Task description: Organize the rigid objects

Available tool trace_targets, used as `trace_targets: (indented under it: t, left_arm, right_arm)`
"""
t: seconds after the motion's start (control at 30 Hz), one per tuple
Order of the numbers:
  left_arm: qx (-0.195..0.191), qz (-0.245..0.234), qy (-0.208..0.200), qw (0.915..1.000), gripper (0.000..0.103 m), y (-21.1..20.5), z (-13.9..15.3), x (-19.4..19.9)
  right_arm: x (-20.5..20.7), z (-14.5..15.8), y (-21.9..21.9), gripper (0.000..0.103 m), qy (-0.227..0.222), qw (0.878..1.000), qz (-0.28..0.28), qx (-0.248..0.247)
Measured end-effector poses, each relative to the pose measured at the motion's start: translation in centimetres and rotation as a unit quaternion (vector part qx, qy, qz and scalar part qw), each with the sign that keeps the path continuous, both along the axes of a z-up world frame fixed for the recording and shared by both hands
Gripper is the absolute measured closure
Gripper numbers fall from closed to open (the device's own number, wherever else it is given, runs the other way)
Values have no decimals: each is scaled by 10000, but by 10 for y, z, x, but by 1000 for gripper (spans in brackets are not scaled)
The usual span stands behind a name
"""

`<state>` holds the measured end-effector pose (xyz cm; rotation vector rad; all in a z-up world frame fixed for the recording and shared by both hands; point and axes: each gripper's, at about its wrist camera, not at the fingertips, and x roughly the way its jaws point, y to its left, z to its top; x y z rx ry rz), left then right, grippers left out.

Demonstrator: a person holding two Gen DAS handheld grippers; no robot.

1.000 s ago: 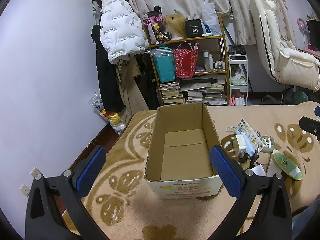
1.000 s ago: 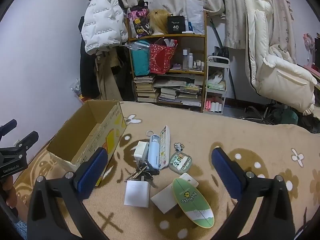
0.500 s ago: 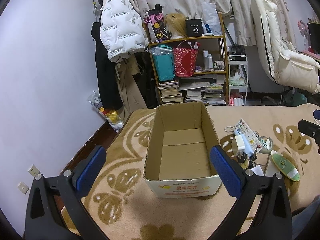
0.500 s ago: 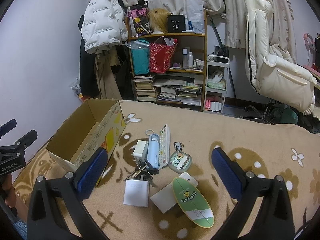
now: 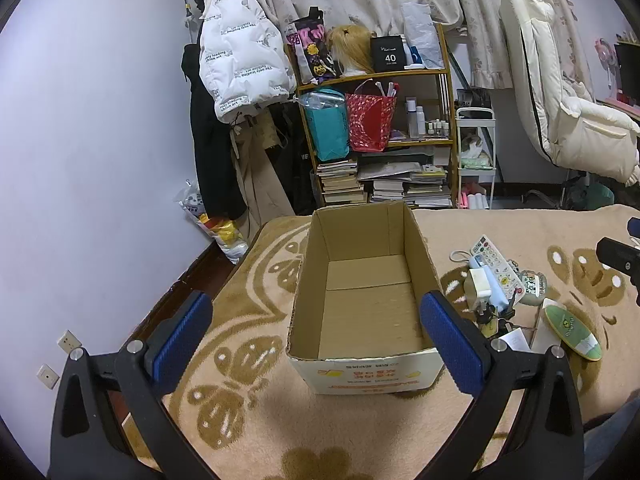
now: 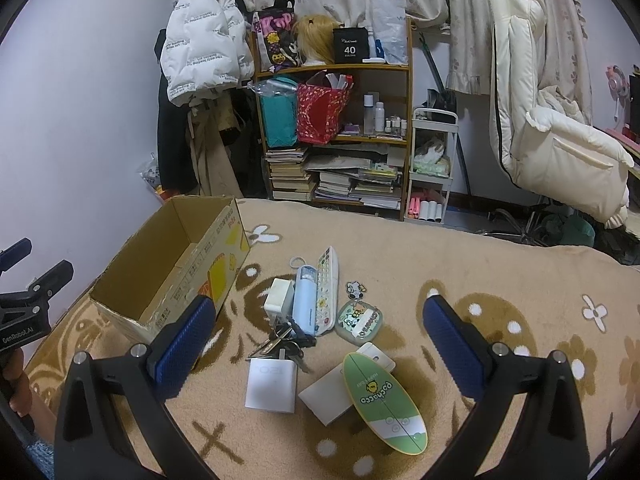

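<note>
My left hand-held gripper (image 5: pixel 316 328) and right hand-held gripper (image 6: pixel 318 336) both gape wide, holding nothing (cardboard box (image 5: pixel 362 280) empty, clutter beside it)

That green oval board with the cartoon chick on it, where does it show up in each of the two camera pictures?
Left wrist view: the green oval board lies at the far right edge, on the blanket beyond the cardboard box.
Right wrist view: it lies low and centre, between the fingers of the right hand-held gripper.
Shared landmark: the white remote control, farther back in the same pile.
</note>
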<state>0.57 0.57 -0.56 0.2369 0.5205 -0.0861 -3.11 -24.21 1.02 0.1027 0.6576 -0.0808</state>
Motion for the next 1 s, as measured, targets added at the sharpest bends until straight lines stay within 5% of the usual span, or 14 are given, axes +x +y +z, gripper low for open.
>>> trace_targets:
  t: [1.0]
  left_arm:
    - [29, -32, 12, 10000, 0, 1, 0, 0]
  right_arm:
    - [-1, -5, 0, 0, 18, 10000, -3, -6]
